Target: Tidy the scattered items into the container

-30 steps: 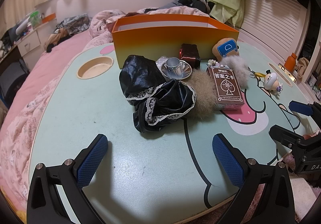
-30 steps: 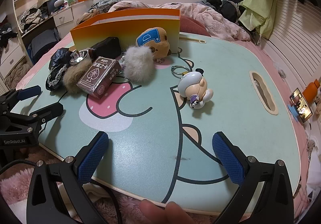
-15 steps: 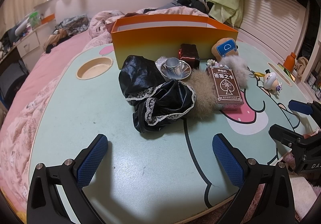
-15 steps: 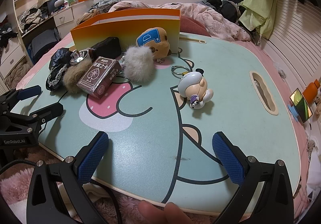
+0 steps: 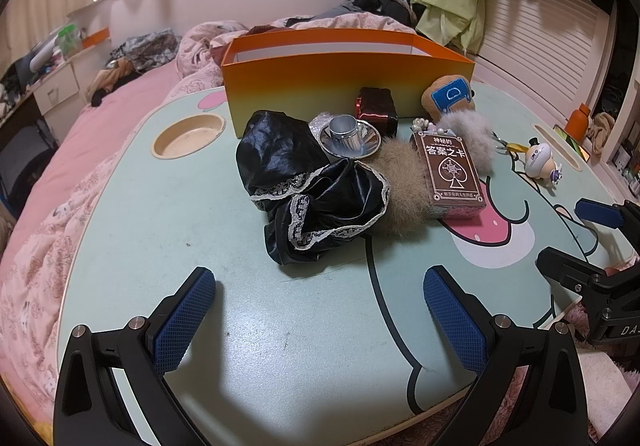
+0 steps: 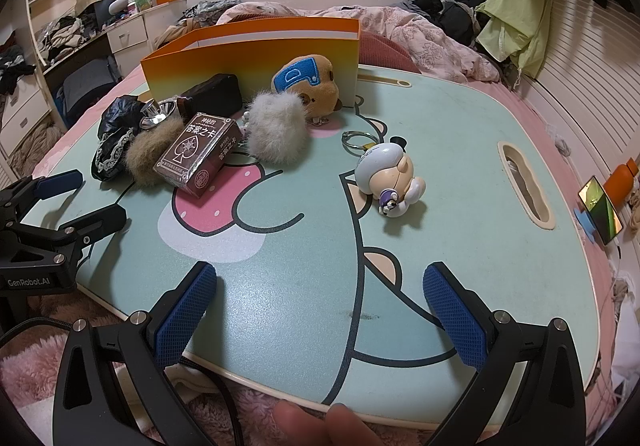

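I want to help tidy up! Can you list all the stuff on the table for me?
box: 1, orange, back of table
cloth: 1, black with lace, near left
cup and saucer: 1, silver, behind cloth
wrapped box: 1, dark red, against orange box
card box: 1, brown, on fluffy pieces
fluffy pieces: 2, tan and grey
plush: 1, tan and blue
figurine keychain: 1, white, alone at right
left gripper: open
right gripper: open
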